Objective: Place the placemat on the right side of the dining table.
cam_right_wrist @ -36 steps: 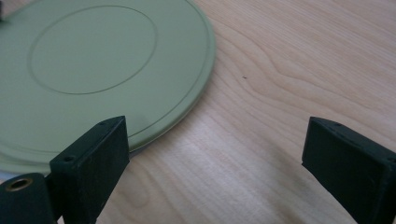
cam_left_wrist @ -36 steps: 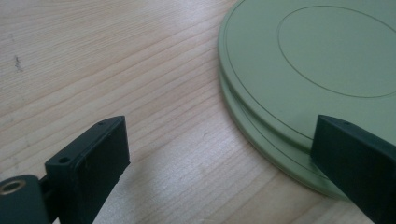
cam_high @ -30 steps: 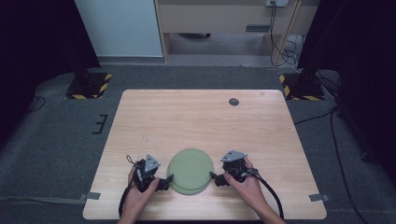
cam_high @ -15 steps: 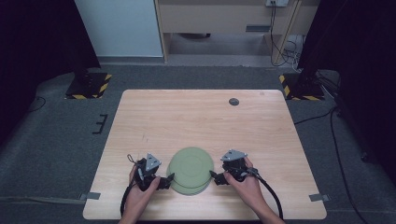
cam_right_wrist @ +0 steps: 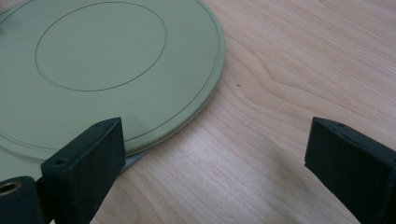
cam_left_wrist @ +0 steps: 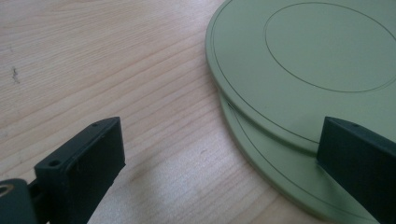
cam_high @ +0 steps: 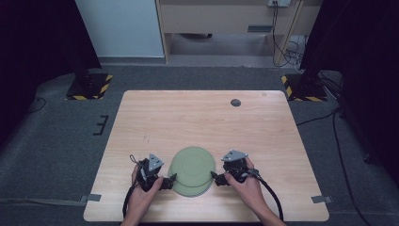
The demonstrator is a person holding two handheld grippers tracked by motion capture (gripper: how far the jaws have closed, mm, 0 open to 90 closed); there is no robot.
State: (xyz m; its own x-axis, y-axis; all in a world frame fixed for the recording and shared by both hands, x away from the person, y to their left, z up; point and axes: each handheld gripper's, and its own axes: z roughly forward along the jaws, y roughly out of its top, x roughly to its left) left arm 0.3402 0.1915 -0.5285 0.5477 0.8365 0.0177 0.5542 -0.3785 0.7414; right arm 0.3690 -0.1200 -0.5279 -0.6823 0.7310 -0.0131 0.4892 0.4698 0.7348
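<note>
Here, in the high view, the plates are sitting low in the centre of the frame, on the near part of the table. The left gripper is sitting at their lower left edge and the right gripper at their right edge, each with a hand behind it. Compared with a second ago the grippers and hands are showing almost no shift; the stack is lying where it lay, so I am judging that the grasp is not yet made and the work is pausing at the approach. A small dark disc is lying in the upper right part of the table, well apart from everything.

In the left gripper view, the jaws are standing wide apart, one at lower left, one at lower right. Two green plates are filling the upper right: the top plate is lying offset on the bottom plate, whose rim is showing beneath it. The right-hand jaw is overlapping that rim in the picture; whether it is touching, I cannot tell.

In the right gripper view, the jaws are again standing wide apart, gripping nothing. The top plate is occupying the upper left, with bare wood to the right.

No brand, label or writing is showing anywhere on the plates, only thin engraved rings.
</note>
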